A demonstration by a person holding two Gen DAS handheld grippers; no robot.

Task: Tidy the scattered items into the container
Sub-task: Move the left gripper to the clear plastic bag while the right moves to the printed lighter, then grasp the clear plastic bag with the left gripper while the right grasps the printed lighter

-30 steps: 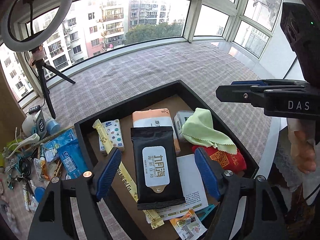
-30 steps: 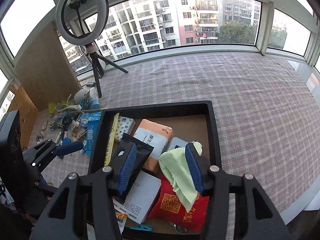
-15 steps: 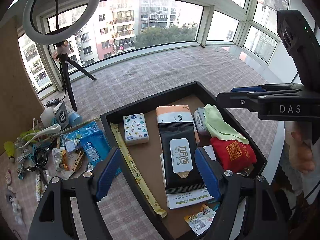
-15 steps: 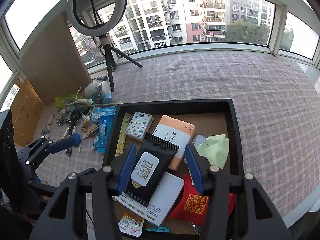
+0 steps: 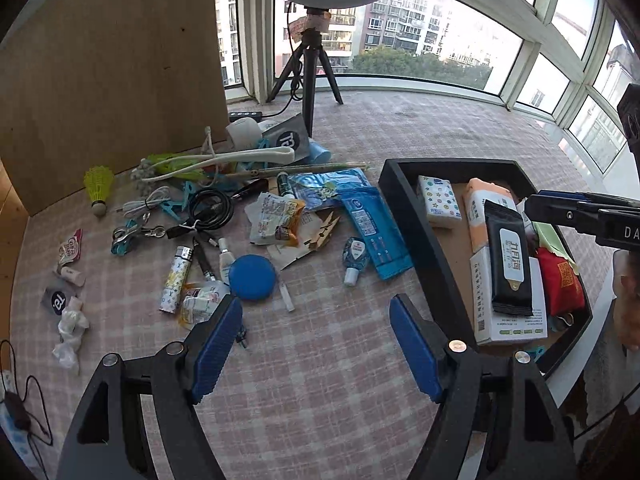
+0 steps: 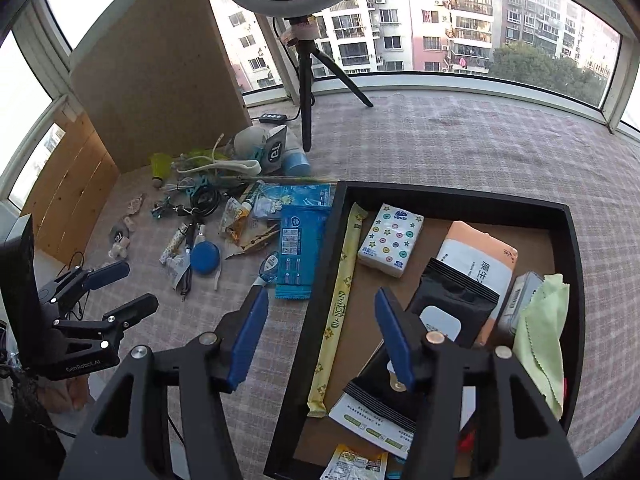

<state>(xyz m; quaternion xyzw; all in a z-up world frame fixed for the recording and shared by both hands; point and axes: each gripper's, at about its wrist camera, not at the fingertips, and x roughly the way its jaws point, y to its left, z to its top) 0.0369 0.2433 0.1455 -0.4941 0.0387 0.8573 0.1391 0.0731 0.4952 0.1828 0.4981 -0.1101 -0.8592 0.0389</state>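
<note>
- Tray (image 6: 448, 196): black, shallow, rectangular, with a brown floor; it sits on the checked bench (image 5: 320, 380), to the right of the scattered pile.
- Inside it lie a white tissue pack (image 6: 391, 239) dotted with coloured stars, an orange-and-white tissue pack (image 6: 480, 256), and a black wipes pouch (image 6: 452, 300) with a white label, which rests on a white box (image 5: 508, 320).
- A long yellow sachet (image 6: 338, 312) runs along the tray's left wall; a pale green cloth (image 6: 544, 328) drapes near the right wall, over a red pouch (image 5: 560, 280).
- Loose on the bench: a blue wipes pack (image 5: 374, 228) just beside the tray's left wall, a small sanitiser bottle (image 5: 354, 254) touching it, a blue round disc (image 5: 252, 278), a printed lighter (image 5: 176, 280), a snack packet (image 5: 276, 220), a wooden peg (image 5: 326, 232), a coiled black cable (image 5: 210, 208) and a yellow shuttlecock (image 5: 98, 184).
- Farther back, a ring light's tripod (image 5: 310, 68) stands before the window.
- Left gripper (image 5: 316, 344) hangs over bare bench in front of the pile, its blue pads spread wide with nothing between them.
- Right gripper (image 6: 320, 340) hovers over the tray's left wall, pads likewise wide apart and holding nothing; one pad is over the bench, the other over the tray.
</note>
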